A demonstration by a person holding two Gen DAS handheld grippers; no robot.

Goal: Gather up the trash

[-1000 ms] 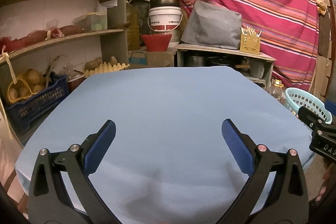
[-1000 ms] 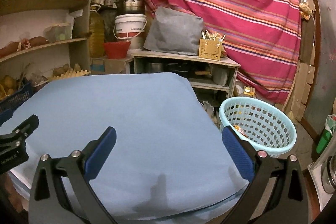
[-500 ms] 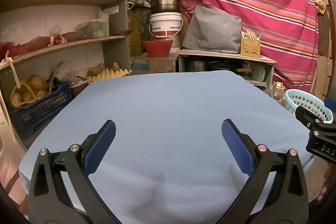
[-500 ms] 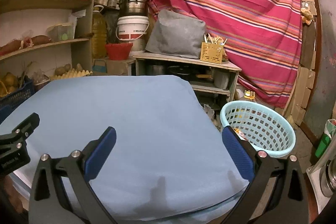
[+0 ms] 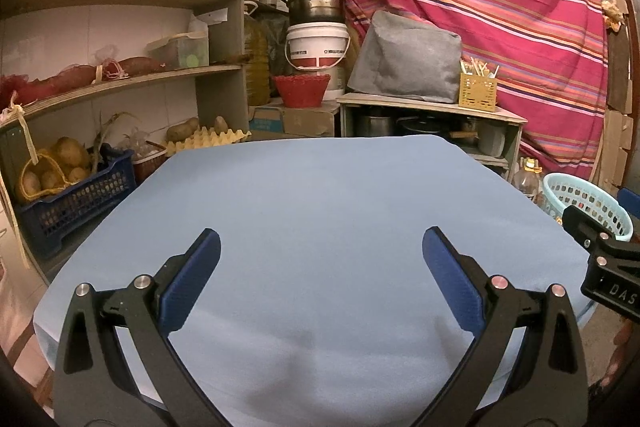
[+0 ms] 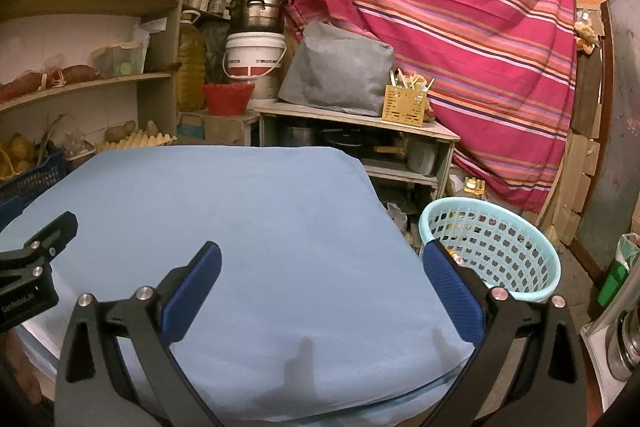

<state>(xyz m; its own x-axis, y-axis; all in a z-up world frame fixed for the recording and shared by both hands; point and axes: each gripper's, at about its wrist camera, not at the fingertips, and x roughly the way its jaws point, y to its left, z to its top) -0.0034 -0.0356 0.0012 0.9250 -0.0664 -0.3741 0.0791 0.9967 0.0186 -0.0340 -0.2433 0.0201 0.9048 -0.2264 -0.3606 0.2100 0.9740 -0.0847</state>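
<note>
**K:** Zero trash items visible on the blue cloth (image 5: 320,227) in either wrist view. The surface looks bare right out to its edges.

**M:** Where's the trash, then?

**K:** The only candidates are small bits inside the light-blue basket (image 6: 516,291), seen through the mesh. Too small to identify or count. The basket stands on the floor off the table's right edge, lower than the tabletop.

**M:** Which claw is nearer?

**K:** Right gripper (image 6: 320,271). Its right finger overlaps the basket rim in its own view. From the left gripper (image 5: 320,263), the basket (image 5: 580,203) sits at the far right of frame, beyond the other tool. No long axis to align to: round basket, nothing lying on the cloth.

**M:** Claw state?

**K:** Both spread wide, nothing between the blue pads. Both are low over the near side of the cloth, pointing across the table.

**M:** Counts?

**K:** Two grippers, one basket, one cloth-covered table, no loose trash pieces in view.

**M:** Judgement?

**K:** Table looks done. If anything is left, it's out of frame, so the next move would be a scan, not a grasp.
</note>
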